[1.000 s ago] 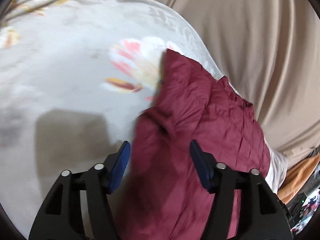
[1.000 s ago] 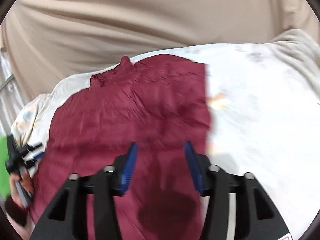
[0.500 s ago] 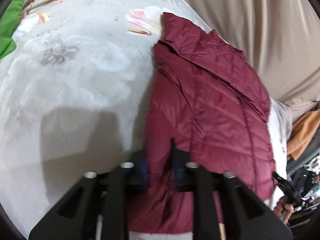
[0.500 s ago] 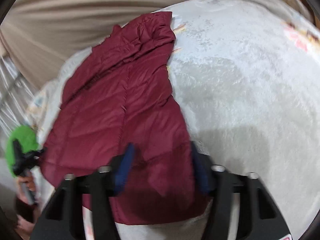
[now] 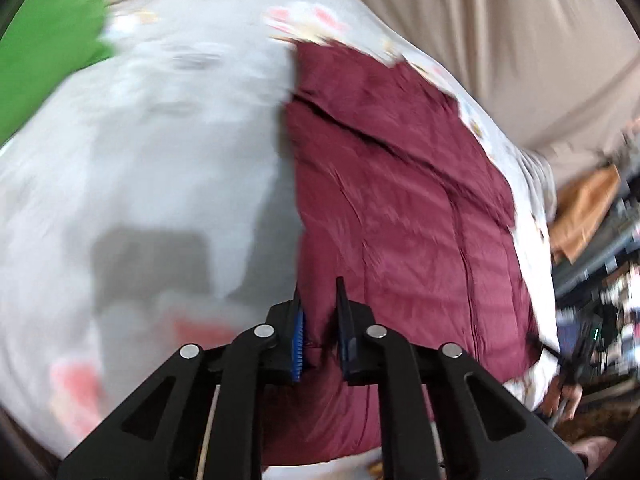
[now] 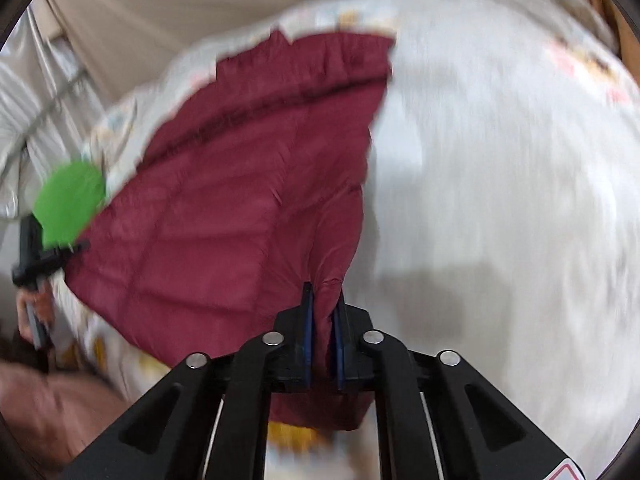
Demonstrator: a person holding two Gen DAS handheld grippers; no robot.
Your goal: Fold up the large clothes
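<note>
While both pictures are smeared with motion blur, the pale floral bedspread (image 5: 168, 152) fills most of what I see, spreading from 9 o'clock across to 12 in my left view and from 12 round to 4 o'clock in my right view. On it lies the maroon quilted jacket (image 5: 400, 200), reaching from the centre out toward 1 and 4 o'clock on the left camera, and from the centre toward 9 and 12 o'clock on the right camera (image 6: 240, 184). Tan drapery (image 5: 520, 32) hangs behind the bed at 1 o'clock. My left gripper (image 5: 319, 328), at 6 o'clock, is pinching the jacket's edge between its nearly closed blue pads. My right gripper (image 6: 322, 332), also at 6 o'clock, is clamped tight on a bunched fold of the jacket's opposite edge, the fabric rising between its fingers.
</note>
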